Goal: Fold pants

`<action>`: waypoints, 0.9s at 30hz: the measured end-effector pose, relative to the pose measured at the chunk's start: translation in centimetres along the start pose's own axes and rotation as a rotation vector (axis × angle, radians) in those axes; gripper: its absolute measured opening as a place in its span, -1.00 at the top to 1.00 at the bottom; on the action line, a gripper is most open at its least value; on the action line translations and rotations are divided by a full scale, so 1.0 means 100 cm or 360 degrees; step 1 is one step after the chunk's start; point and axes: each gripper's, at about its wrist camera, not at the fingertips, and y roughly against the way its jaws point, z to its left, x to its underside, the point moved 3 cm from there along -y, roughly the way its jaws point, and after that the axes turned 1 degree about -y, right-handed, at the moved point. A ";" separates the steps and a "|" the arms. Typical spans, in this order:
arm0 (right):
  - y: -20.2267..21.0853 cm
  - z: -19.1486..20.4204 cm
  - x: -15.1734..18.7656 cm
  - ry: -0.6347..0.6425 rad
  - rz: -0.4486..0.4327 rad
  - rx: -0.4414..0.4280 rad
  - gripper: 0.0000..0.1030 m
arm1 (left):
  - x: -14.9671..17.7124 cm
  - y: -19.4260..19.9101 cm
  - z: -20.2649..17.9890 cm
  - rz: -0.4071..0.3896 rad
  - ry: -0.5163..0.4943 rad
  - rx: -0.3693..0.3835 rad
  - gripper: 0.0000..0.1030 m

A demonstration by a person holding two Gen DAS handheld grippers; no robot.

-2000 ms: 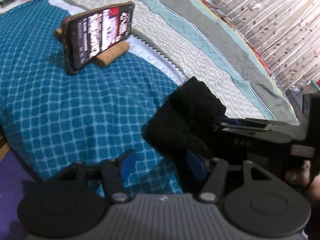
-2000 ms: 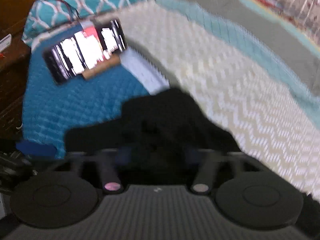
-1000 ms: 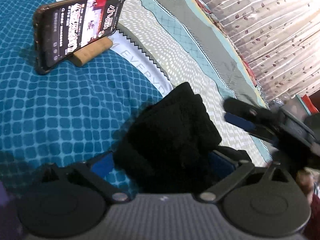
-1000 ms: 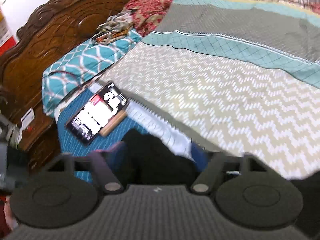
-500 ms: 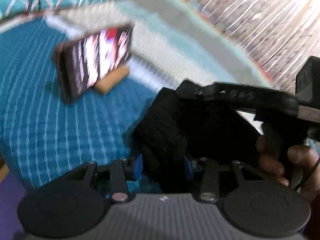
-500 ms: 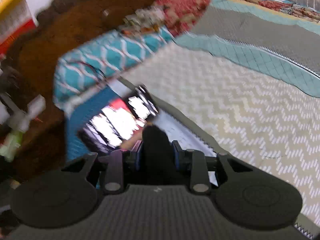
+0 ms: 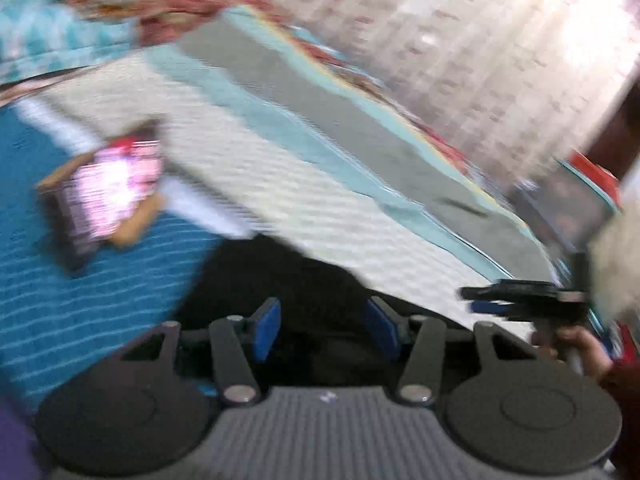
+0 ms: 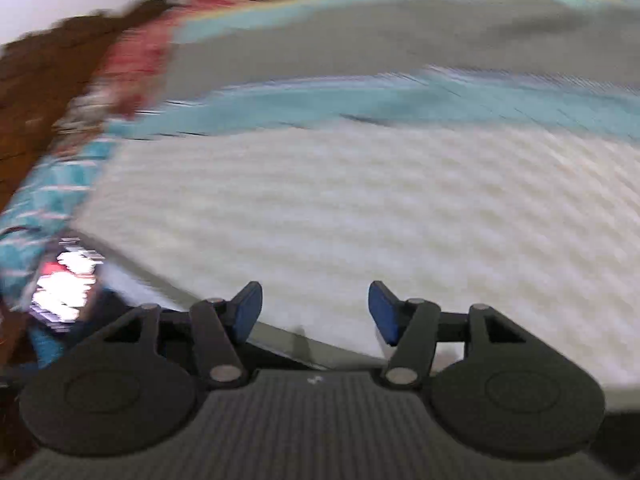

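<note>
The black pants [image 7: 280, 276] lie bunched where the blue patterned cover meets the cream bedspread, low in the blurred left wrist view. My left gripper [image 7: 323, 326] hovers just over them. Its jaws are opening, both blue pads [image 7: 266, 326] show bare, and the dark cloth sits between and beyond them without being pinched. My right gripper [image 7: 492, 300] is off to the right, held by a hand [image 7: 572, 344]. In its own view the right gripper [image 8: 316, 314] is over the cream zigzag bedspread [image 8: 360, 208]. Its jaws are opening, with nothing between them.
A lit phone [image 7: 108, 196] leans on a wooden stand on the blue cover to the left, and the phone [image 8: 64, 284] also shows in the right wrist view. A carved wooden headboard [image 8: 48, 80] and teal pillow [image 8: 40, 192] lie beyond it. A patterned curtain [image 7: 480, 40] runs along the bed's far side.
Half a second ago both grippers were shut on the black pants. Now the right one has let go and swung right over the cream bedspread. The left one's jaws have widened and it has lifted.
</note>
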 end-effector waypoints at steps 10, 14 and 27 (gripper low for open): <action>-0.009 0.023 0.063 0.0347 0.0181 0.0080 0.49 | 0.062 -0.097 -0.055 0.0495 -0.0415 -0.0009 0.13; 0.018 0.034 0.055 0.0452 -0.0072 0.0145 0.78 | 0.073 -0.090 -0.049 0.0495 -0.0430 -0.0036 0.15; 0.014 -0.012 0.032 -0.0056 -0.0345 0.0280 0.26 | 0.066 -0.086 -0.059 0.0520 -0.0419 -0.0084 -0.06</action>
